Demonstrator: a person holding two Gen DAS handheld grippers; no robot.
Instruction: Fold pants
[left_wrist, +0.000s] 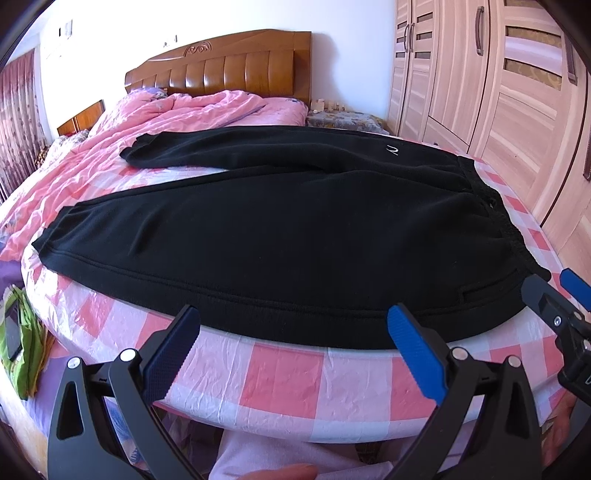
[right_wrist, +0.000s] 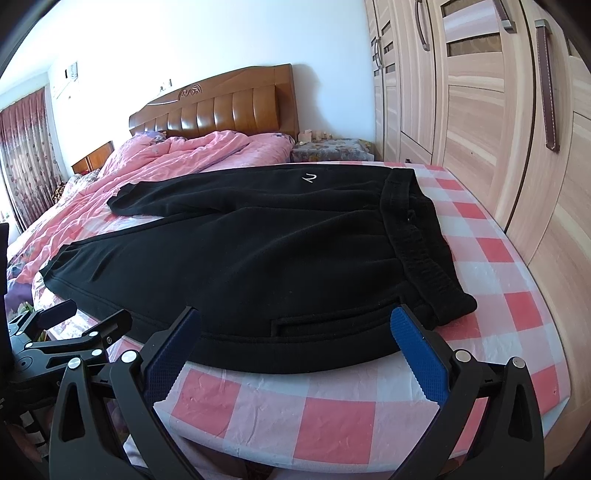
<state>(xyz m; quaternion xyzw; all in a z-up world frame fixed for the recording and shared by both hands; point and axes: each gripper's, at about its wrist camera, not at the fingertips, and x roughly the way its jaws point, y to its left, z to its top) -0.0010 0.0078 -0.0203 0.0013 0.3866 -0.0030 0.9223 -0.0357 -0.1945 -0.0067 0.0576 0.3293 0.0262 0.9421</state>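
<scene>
Black pants (left_wrist: 277, 229) (right_wrist: 258, 251) lie spread flat on a bed covered with a pink-and-white checked sheet (left_wrist: 280, 376) (right_wrist: 332, 406). The waistband (left_wrist: 491, 206) (right_wrist: 417, 229) is to the right and both legs run left, the far leg (left_wrist: 177, 149) angled away. My left gripper (left_wrist: 293, 321) hovers open at the near edge of the pants, mid-thigh, holding nothing. My right gripper (right_wrist: 295, 317) is open at the near hip edge beside a pocket slit (right_wrist: 314, 321), also holding nothing. Each gripper shows at the edge of the other's view: the right gripper (left_wrist: 554, 288) and the left gripper (right_wrist: 85, 321).
A pink quilt (left_wrist: 155, 122) is bunched toward the wooden headboard (left_wrist: 221, 62). Wardrobe doors (right_wrist: 498, 129) stand close along the bed's right side. A cluttered nightstand (left_wrist: 343, 118) sits at the far right corner. A green bag (left_wrist: 22, 347) lies left of the bed. A person's hand (left_wrist: 280, 472) shows below.
</scene>
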